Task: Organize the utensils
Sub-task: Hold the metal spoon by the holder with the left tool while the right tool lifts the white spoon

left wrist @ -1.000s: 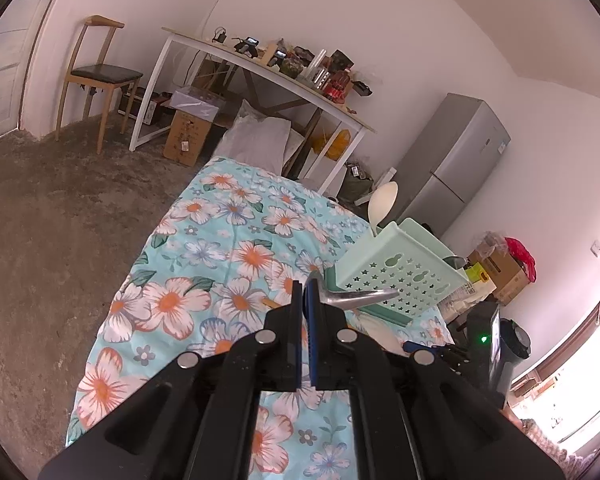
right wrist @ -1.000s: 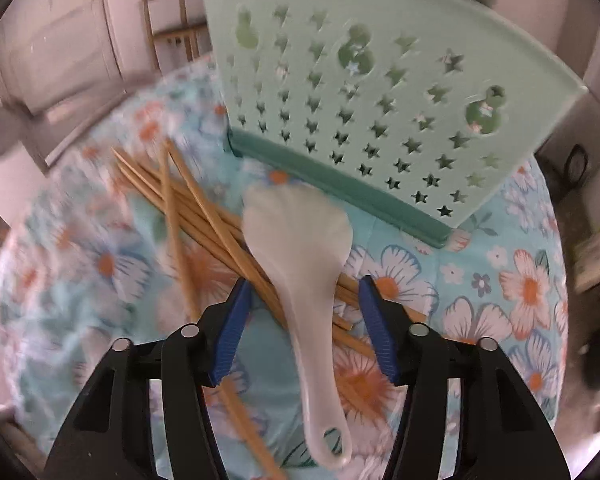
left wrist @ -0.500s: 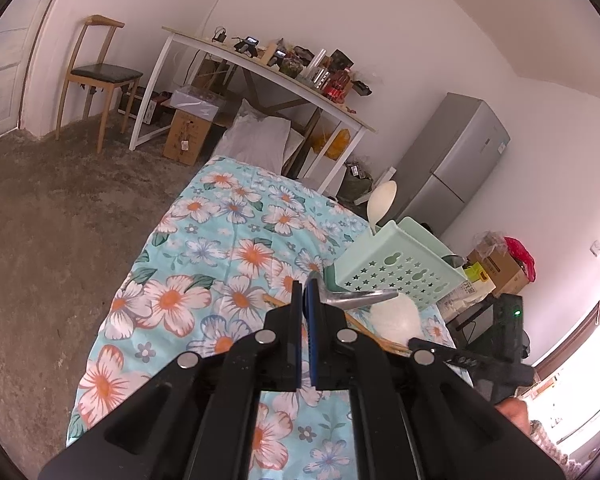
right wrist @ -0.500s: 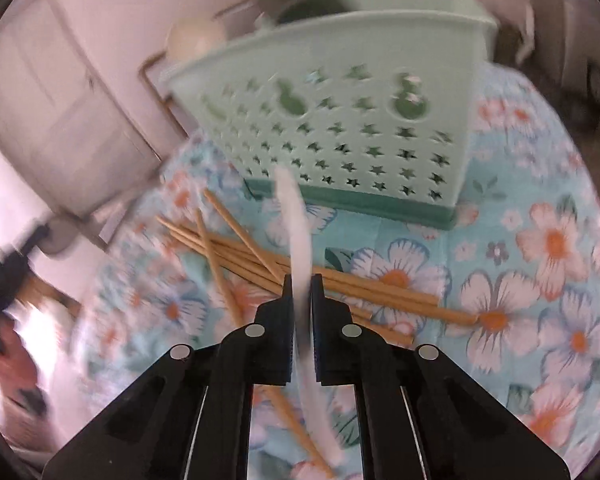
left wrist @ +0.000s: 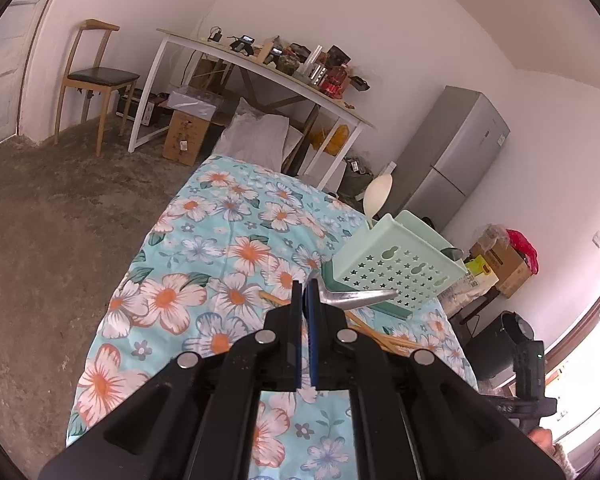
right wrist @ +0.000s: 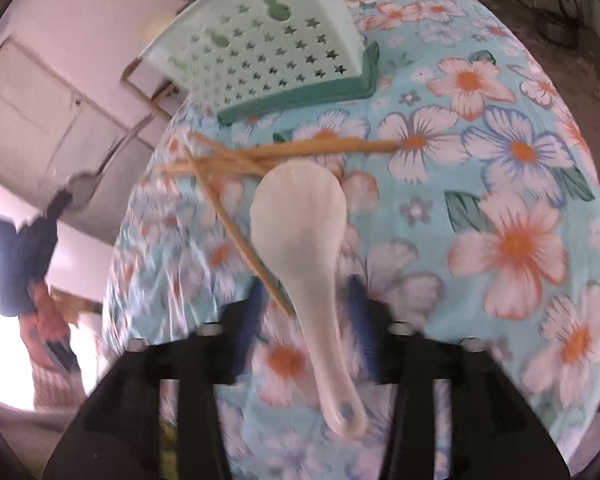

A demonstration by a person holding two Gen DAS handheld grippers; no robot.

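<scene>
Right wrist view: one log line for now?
right jaws opening around white plastic rice paddle | wooden chopsticks loose on cloth | mint perforated basket behind

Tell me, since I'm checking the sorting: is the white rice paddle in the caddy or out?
Out. The white rice paddle lies on the floral cloth across the chopsticks, beside the caddy.

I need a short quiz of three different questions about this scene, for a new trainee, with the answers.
1. True or false: the left gripper is shut on a metal utensil.
2. What lies between the right gripper jaws? A) a bundle of wooden chopsticks B) a white plastic rice paddle C) nothing
3. Fill in: a second white paddle stands inside the pale green perforated ______.

Key:
1. True.
2. B; the jaws are opening and do not press on it. The wooden chopsticks lie further ahead on the floral cloth.
3. Basket.
</scene>
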